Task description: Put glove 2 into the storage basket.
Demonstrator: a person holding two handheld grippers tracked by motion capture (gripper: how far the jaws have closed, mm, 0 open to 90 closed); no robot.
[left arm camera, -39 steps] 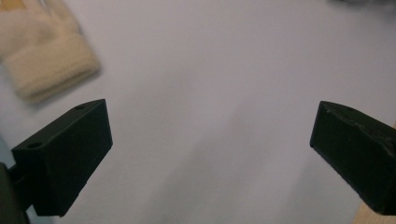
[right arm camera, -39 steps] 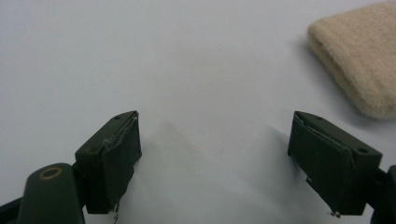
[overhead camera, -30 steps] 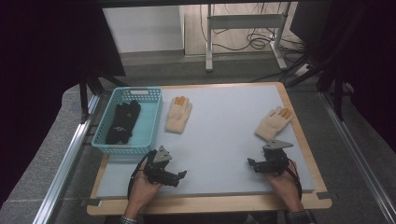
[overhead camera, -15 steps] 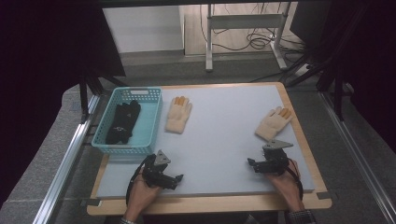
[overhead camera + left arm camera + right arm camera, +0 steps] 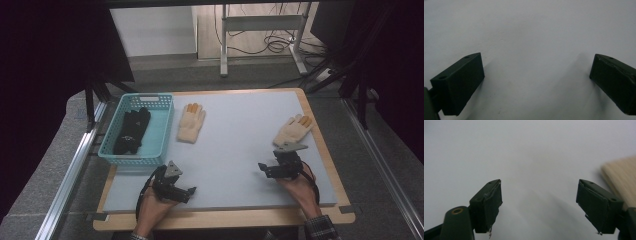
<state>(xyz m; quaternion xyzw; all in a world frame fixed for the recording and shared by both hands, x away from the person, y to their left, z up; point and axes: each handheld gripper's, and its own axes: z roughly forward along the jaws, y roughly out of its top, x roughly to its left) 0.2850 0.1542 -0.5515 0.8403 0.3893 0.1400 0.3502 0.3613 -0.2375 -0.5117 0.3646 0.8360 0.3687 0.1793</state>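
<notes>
Two cream gloves with orange fingertips lie on the grey mat (image 5: 235,150). One glove (image 5: 191,123) is beside the basket, the other glove (image 5: 293,130) is at the far right and shows again as a cream glove edge (image 5: 621,177). My left gripper (image 5: 191,191) rests low near the front edge, pointing right, jaws wide open (image 5: 536,82) over bare mat. My right gripper (image 5: 262,169) sits just in front of the right glove, pointing left. Its jaws (image 5: 539,202) have just been closing a little but stand open, with nothing between them.
A teal basket (image 5: 161,131) holding black gloves (image 5: 132,131) stands at the mat's left side. The wooden table edge (image 5: 225,220) runs along the front. Metal rails flank the table, and a desk frame and cables lie beyond it.
</notes>
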